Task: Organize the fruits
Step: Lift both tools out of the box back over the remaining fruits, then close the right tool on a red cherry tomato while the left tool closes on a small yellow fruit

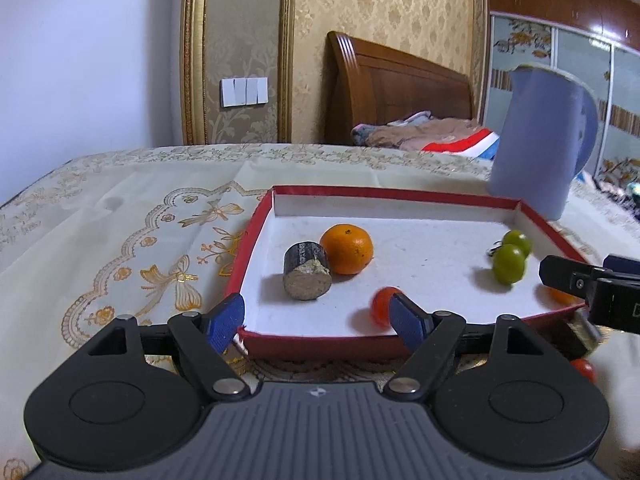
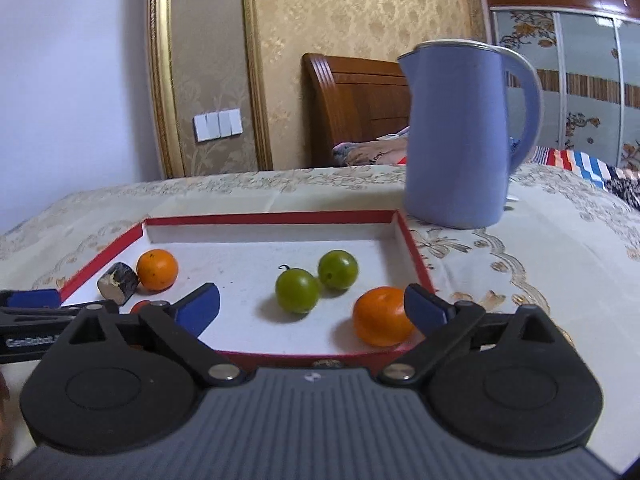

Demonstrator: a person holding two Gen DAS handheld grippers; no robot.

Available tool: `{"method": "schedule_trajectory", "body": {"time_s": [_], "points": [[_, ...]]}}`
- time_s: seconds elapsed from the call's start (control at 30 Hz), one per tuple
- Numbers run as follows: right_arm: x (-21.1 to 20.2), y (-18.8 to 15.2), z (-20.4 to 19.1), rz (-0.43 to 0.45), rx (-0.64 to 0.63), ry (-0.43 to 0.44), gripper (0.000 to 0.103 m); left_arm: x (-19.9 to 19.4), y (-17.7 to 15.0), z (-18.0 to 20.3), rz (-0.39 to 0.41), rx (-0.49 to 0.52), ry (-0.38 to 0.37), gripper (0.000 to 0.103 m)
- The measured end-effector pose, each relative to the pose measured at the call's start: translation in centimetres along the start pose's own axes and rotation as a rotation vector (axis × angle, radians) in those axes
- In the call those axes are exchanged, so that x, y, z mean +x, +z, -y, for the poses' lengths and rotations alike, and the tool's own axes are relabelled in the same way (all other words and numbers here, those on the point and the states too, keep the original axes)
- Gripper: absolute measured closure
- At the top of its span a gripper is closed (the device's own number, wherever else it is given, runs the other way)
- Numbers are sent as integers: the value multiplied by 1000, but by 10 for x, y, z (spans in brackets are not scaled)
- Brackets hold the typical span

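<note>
- Left gripper [image 1: 316, 320]: jaws apart, nothing between them, hanging over the near-left corner of the red-rimmed tray [image 1: 256, 224].
- Right gripper [image 2: 312, 307]: jaws apart too, empty, over the tray's near edge.
- Small red tomato [image 1: 382, 306] sits in the tray just inside my left gripper's right finger, partly hidden by its pad. Prob. light, thin skin, rolls easily; I'd pinch across its widest part, gently.
- Near orange [image 2: 380, 316] lies against the inner side of my right gripper's right finger, at the tray's near-right corner. Firm, pebbly peel, decent grip; take it across the middle, moderate squeeze.
- 2 green fruits [image 2: 298, 290] ahead of the right jaws, touching each other, glossy and smooth, 1 w/ a short curled stem. Likely slippery, so I'd close slowly, centred.
- 2nd orange [image 1: 347, 249] is ahead of the left jaws, touching a dark stubby cylinder w/ a rough pale end [image 1: 307, 276]; can't tell what that is.
- 1 more red tomato [image 1: 584, 370] lies outside the tray, right of the left gripper.
- Blue kettle [image 2: 460, 136] stands beyond the tray's far-right corner; I'd keep clear of it.
</note>
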State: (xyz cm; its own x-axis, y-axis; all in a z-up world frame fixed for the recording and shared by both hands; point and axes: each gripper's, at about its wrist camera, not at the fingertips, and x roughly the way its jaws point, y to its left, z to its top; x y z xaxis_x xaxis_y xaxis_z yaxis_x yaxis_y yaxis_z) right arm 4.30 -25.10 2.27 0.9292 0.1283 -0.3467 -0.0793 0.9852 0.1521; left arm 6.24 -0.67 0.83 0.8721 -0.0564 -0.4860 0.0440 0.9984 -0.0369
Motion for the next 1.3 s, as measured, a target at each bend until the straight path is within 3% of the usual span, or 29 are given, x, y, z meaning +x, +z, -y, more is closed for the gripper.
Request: {"method": "schedule_trajectory", "body": {"time_s": [0.27, 0.5, 0.8, 0.97, 1.17, 1.3], "points": [[-23, -6, 35, 17, 156, -22, 2, -23, -13, 6, -5, 67, -76, 23], [-26, -9, 42, 20, 152, -68, 0, -22, -21, 17, -70, 132, -126, 23], [-55, -30, 55, 1, 121, -53, 0, -9, -26, 14, -159, 112, -73, 23], [-57, -36, 49, -92, 66, -11, 1, -9, -26, 11, -158, 105, -56, 23], [-50, -41, 14, -180, -108, 26, 27, -10, -26, 13, -150, 124, -58, 30], [-39, -40, 4, -227, -110, 52, 37, -10, -26, 14, -151, 126, -57, 30]]}}
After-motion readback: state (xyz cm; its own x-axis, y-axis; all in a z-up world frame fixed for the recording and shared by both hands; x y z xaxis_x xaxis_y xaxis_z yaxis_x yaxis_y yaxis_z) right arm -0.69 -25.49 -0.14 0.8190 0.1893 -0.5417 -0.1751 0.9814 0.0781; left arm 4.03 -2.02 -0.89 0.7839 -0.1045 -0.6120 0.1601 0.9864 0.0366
